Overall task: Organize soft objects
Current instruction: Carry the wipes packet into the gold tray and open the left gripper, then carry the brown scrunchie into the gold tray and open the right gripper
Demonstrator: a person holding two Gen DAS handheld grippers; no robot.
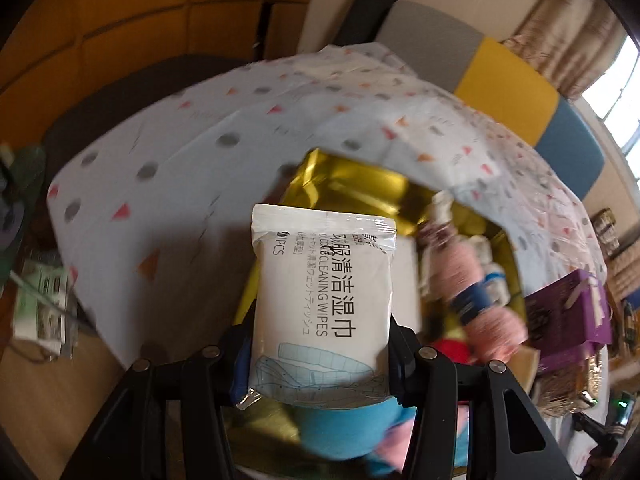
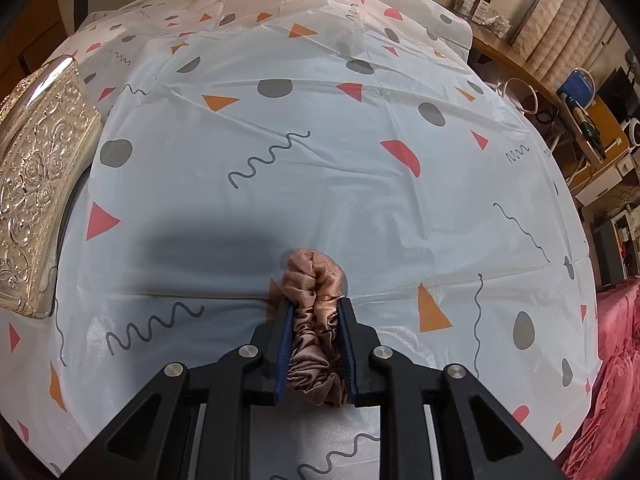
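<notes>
A: What is held in the left gripper [image 1: 320, 320]?

B: A white pack of cleaning wipes [image 1: 322, 304] is clamped between its jaws, at the centre of the left wrist view. The pack stands upright in the frame, with black lettering running along its length. Behind it, a box with a shiny gold lining [image 1: 352, 184] is seen, partly hidden by the pack.

A: What is found inside that box?

B: A pink knitted item with a blue band [image 1: 476, 300] is seen to the right of the pack, and something red [image 1: 452, 350] below that. Blue fabric [image 1: 340, 428] is visible at the lower centre, under the pack. The details are blurred. A purple box [image 1: 568, 316] is seen at the right edge.

A: And the right gripper [image 2: 315, 304]?

B: It is clenched on a dusty-pink satin scrunchie [image 2: 314, 320], low in the centre of the right wrist view. The scrunchie is squeezed between the blue pads [image 2: 285, 344], and its bunched end sticks out beyond the fingertips. Whether it touches the cloth below cannot be told.

A: What is beneath it?

B: A pale tablecloth [image 2: 320, 128] printed with grey dots, red and orange triangles and squiggles is spread there. An embossed silver box [image 2: 40, 184] is seen at the left edge.
</notes>
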